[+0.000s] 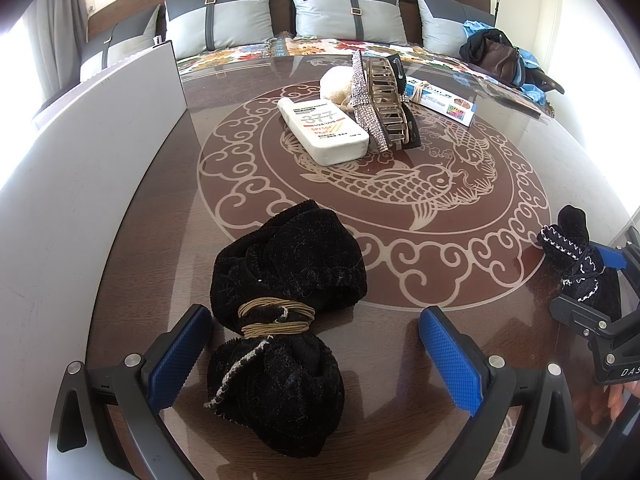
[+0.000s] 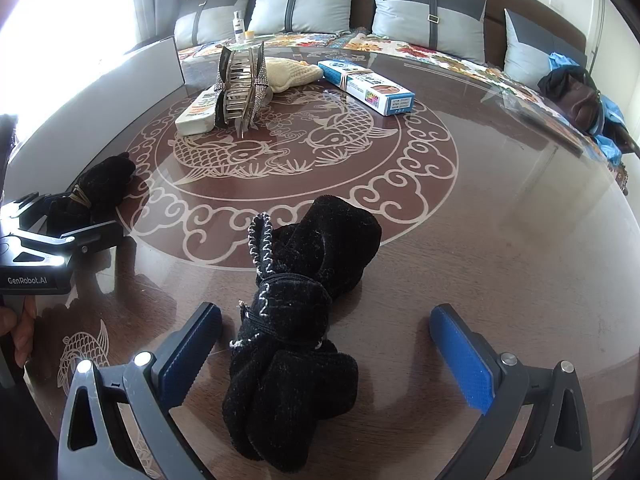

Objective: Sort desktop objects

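Black tied pouches (image 1: 280, 332) (image 2: 296, 328) lie between each wide-open, empty gripper (image 1: 316, 356) (image 2: 326, 354), left and right.

A dark brown table (image 1: 168, 208) is showing pale carp and cloud scrollwork. Near, a black velvet bundle (image 1: 280, 320) is wearing tan cord; right, another black bundle (image 2: 296, 328) is carrying white stitching. Far, a white bottle (image 1: 324, 130) is sitting near a blue-and-white box (image 2: 366, 86).

My left gripper (image 1: 316, 360) and right gripper (image 2: 326, 360) both sit low, jaws spread wide, my fingers (image 2: 22, 328) wrapped round the left handle.
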The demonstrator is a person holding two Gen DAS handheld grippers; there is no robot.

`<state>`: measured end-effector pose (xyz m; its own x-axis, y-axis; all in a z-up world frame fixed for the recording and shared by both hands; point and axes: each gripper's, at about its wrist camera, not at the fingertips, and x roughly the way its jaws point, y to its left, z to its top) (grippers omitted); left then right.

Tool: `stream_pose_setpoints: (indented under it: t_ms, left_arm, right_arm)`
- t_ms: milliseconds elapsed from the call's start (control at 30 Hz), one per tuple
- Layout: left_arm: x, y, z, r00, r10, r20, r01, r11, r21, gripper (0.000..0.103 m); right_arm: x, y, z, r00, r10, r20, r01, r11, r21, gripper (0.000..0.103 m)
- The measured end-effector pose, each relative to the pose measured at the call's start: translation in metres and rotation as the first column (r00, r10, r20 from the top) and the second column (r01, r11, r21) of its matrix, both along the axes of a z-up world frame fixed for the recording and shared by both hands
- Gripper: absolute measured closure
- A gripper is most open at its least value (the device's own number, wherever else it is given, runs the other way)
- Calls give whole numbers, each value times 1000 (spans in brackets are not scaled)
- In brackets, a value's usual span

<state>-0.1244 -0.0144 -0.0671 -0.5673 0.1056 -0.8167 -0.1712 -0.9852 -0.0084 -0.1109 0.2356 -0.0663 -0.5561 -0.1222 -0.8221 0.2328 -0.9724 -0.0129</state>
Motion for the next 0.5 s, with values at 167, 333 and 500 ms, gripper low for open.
stream_pose_setpoints:
  t_ms: [167,333,500]
  left_arm:
    - [0,0,0,1000,0,0,0,1000,0,0]
    - [0,0,0,1000,0,0,0,1000,0,0]
    - [0,0,0,1000,0,0,0,1000,0,0]
  right_arm:
    - [0,0,0,1000,0,0,0,1000,0,0]
    - [0,0,0,1000,0,0,0,1000,0,0]
    - [0,0,0,1000,0,0,0,1000,0,0]
